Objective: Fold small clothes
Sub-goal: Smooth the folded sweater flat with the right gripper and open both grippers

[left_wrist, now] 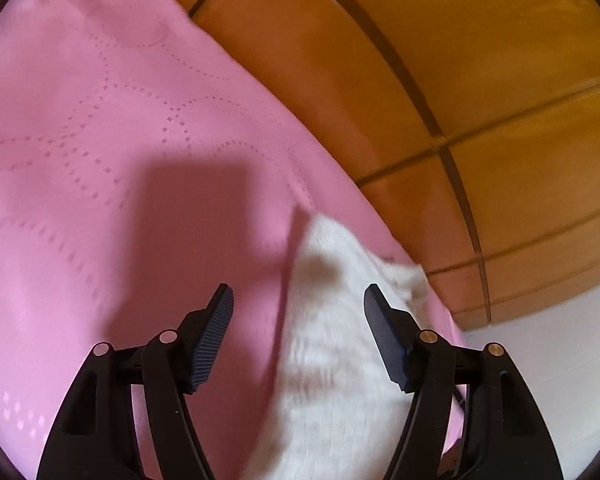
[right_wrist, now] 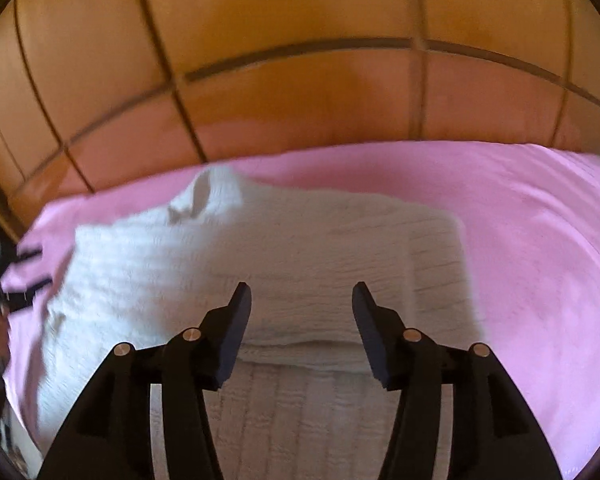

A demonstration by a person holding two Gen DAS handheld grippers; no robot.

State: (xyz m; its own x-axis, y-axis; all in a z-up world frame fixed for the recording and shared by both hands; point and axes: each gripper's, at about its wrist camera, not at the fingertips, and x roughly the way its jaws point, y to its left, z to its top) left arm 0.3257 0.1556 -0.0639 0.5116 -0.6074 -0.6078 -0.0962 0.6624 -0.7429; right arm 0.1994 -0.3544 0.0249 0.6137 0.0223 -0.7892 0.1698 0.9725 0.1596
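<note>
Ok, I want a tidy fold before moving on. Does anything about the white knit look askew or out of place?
Yes. The white knit sweater on the pink bedspread is only partly folded: its left part sprawls toward the bed edge, with a rumpled bit sticking up at the far side. Both tongs are open, holding nothing.

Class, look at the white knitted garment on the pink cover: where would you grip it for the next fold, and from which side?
Grip the white knitted garment at its loose, rumpled left end, coming in from the left edge of the pink cover. That end lies unfolded, while the right part is already doubled flat. The left gripper, jaws open, is nearest.
</note>
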